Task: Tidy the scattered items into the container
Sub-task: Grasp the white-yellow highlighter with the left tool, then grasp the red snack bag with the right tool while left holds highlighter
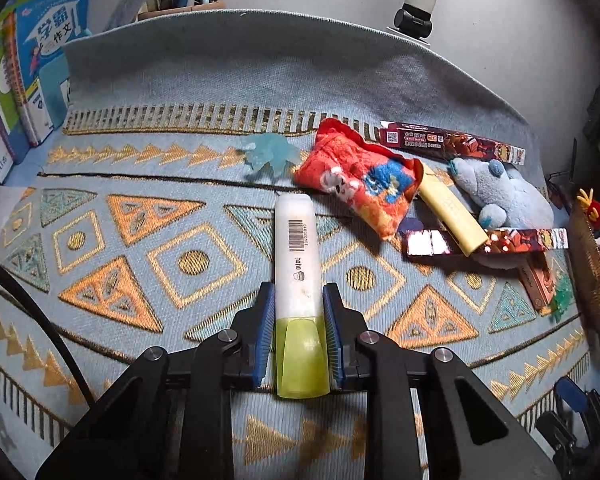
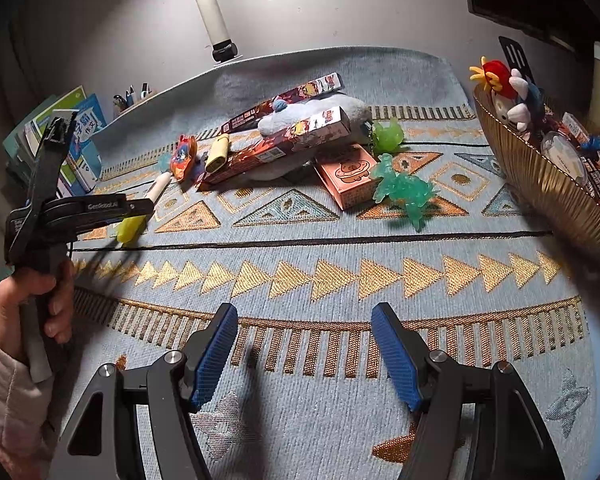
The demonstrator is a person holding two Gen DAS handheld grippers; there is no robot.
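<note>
1. The left gripper [image 1: 298, 304] clamps a highlighter [image 1: 298, 280] with a yellow-green cap at lower centre of the left wrist view.
2. The right gripper [image 2: 304, 344] stands wide and empty over the patterned cloth [image 2: 300, 280].
3. The woven basket [image 2: 540, 184] sits at upper right, already holding toys.
4. A pink box [image 2: 346, 176] and green toy [image 2: 404, 192] lie mid-frame.

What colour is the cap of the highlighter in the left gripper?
Yellow-green cap on the white highlighter; clearest in the left wrist view.

Patterned blue cloth [image 2: 340, 248] under scattered toys [image 2: 404, 192].
</note>
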